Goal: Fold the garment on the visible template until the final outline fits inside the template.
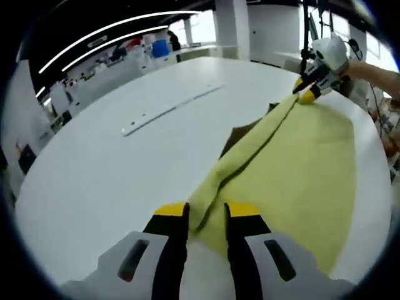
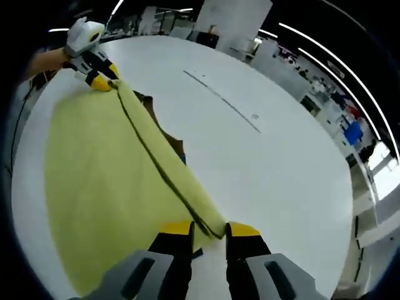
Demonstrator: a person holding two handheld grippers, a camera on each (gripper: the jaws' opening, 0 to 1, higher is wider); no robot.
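White round table (image 1: 94, 181) in an open workshop, ceiling light strips; no readable writing. Yellow garment (image 1: 300, 169) lay on it over a brown template (image 1: 240, 134). Left gripper (image 1: 207, 211) and right gripper (image 2: 209, 230) each pinched a folded-edge end.

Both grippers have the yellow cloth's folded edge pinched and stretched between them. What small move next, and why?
Probably carry both grippers sideways together and lay the edge down over the brown template. The left gripper and right gripper hold the yellow cloth taut along one raised edge, and the template peeks out beside it on the white table.
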